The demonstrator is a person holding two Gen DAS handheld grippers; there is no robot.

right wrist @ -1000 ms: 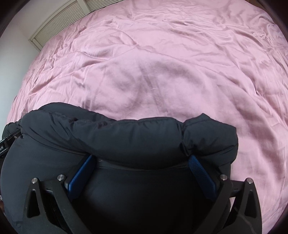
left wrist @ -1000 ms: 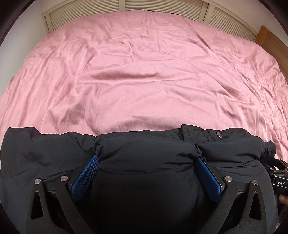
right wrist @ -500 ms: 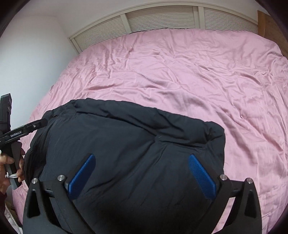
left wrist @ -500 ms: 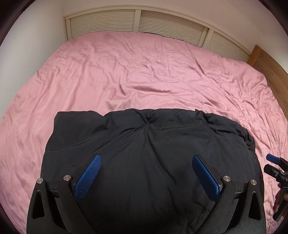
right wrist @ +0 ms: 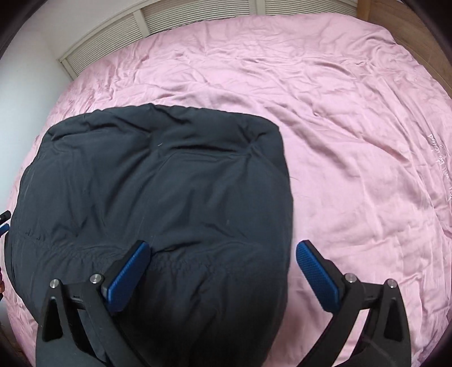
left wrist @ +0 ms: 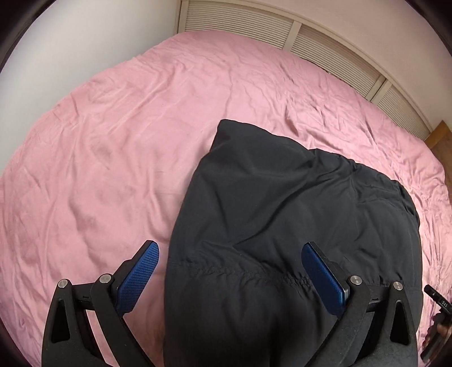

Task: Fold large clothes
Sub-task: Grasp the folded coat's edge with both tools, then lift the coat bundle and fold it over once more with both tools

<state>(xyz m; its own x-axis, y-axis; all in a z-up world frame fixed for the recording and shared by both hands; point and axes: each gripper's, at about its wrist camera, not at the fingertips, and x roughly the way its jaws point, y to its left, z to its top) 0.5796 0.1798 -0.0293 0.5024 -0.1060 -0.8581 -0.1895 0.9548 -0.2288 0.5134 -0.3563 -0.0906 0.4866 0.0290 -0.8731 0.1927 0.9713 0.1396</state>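
1. Closest in, both tools have black plastic arms with silver screws and blue knurled pads. The left gripper (left wrist: 230, 272) has its fingers spread wide and nothing pinched between them. The left pad (left wrist: 138, 278) sits over bare sheet, while the right one is over the dark fabric.

2. Same deal with the right gripper (right wrist: 223, 268): jaws wide apart, gripping nothing. Here the left pad (right wrist: 128, 275) is over the jacket and the other one is over pink sheet.

3. The black puffer jacket (left wrist: 296, 225) lies on the near part of the bed as a chunky folded bundle. It's matte, smooth shell fabric, puffy and quilted, with a gathered stitched seam running across it close to the grippers.

4. The left wrist view shows one far corner of it sticking up into a soft point. In the right wrist view (right wrist: 158, 183) it reads rounder, like a pillow with a rolled far edge and dimpled folds.

5. At the far right edge of the left view there's a sliver of the other black tool and a bit of the hand (left wrist: 440, 329) holding it.

6. Past the jacket, the pink bedsheet (left wrist: 113, 141) is satiny and full of wrinkles. Only the right view catches faint white lettering near its right edge.

7. Furthest back: cream louvered panels (left wrist: 325, 45), a plain white wall on the left, and a wooden board (right wrist: 401, 25) at the right.
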